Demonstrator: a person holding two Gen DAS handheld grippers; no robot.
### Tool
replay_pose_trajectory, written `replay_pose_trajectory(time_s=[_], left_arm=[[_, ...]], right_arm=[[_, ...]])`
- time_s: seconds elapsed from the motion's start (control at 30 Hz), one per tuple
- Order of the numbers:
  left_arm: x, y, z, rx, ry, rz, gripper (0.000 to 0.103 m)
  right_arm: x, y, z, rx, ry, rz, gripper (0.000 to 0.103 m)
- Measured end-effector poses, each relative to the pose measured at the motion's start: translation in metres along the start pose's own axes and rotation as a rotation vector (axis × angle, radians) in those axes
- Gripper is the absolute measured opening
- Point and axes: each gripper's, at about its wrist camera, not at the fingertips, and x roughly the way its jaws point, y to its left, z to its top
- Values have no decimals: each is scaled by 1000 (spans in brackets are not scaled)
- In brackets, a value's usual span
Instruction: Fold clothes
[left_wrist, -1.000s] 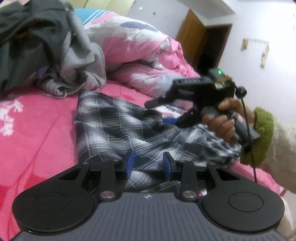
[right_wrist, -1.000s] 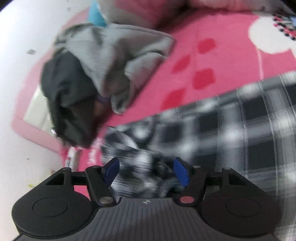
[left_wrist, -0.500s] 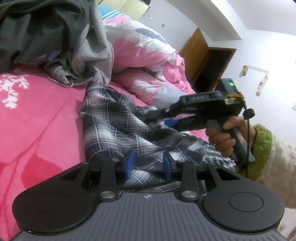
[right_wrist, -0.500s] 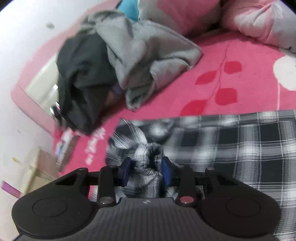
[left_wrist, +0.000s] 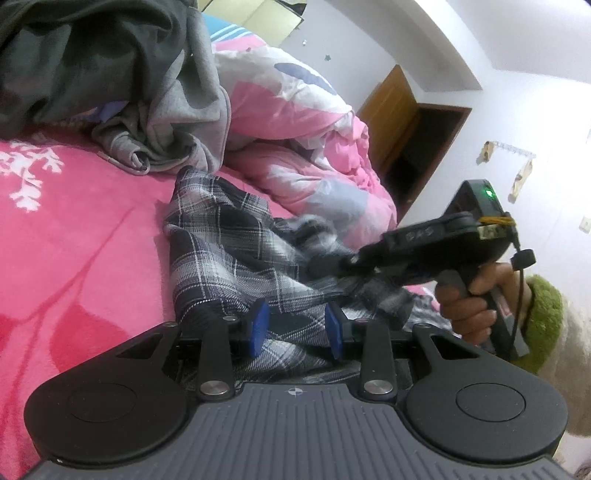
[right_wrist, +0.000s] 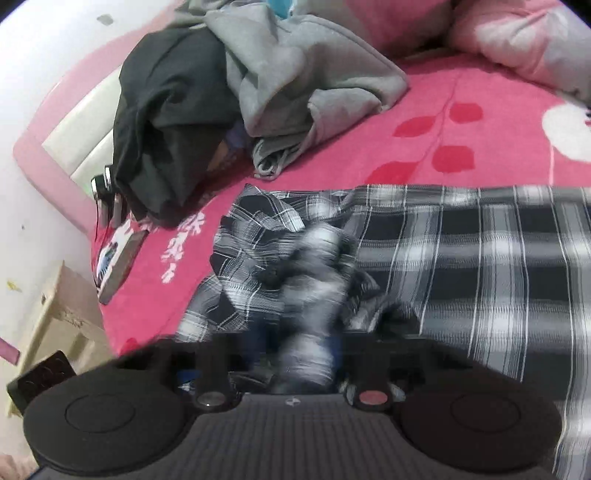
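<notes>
A: On the pink fleece bedspread (left_wrist: 81, 236), the crumpled black-and-white plaid shirt (left_wrist: 221, 251) lies beside a grey hoodie heap (right_wrist: 306, 74).

B: A second ago the right gripper (right_wrist: 295, 354) gaped; now its jaws are closing on a bunched plaid fold, though blur hides the pads.

A: The left gripper (left_wrist: 295, 326) holds narrow, plaid cloth between its fingers. The fold can likely begin.

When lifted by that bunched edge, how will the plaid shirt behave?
The plaid shirt will probably hang limp: it already creases and bunches at the right hand-held gripper, whose jaws are closing on a fold. It looks thin and light, so it will likely drag across the pink blanket without resisting.
</notes>
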Motion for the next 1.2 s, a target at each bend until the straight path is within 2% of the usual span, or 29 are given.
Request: replay_pose_trajectory(time_s=[0.17, 0.3, 0.43, 0.57, 0.63, 0.7, 0.8, 0.87, 0.97, 1.2], left_arm=[[-18, -13, 18, 13, -59, -41, 36], [-8, -25, 32, 26, -45, -55, 38], [23, -48, 32, 169, 56, 24, 38], [56, -58, 10, 291, 234, 154, 37], [58, -59, 4, 316, 240, 174, 37], [58, -58, 3, 313, 243, 176, 37], [60, -56, 5, 304, 255, 172, 37], [61, -55, 6, 310, 260, 172, 37], [62, -56, 6, 318, 259, 174, 37], [60, -53, 4, 312, 249, 164, 37]], right_arm=[[-37, -4, -2, 208, -66, 155, 7], [-26, -24, -24, 349, -4, 115, 7], [-30, -31, -32, 325, -33, 69, 9], [-27, -36, -39, 275, -23, 6, 14], [-35, -33, -44, 239, -58, -10, 22], [-50, -29, -48, 198, -119, -37, 50], [-63, -31, -53, 180, -182, -55, 59], [-61, -39, -53, 202, -162, -42, 66], [-49, -49, -53, 235, -95, -27, 66], [-30, -52, -41, 287, -36, 82, 68]])
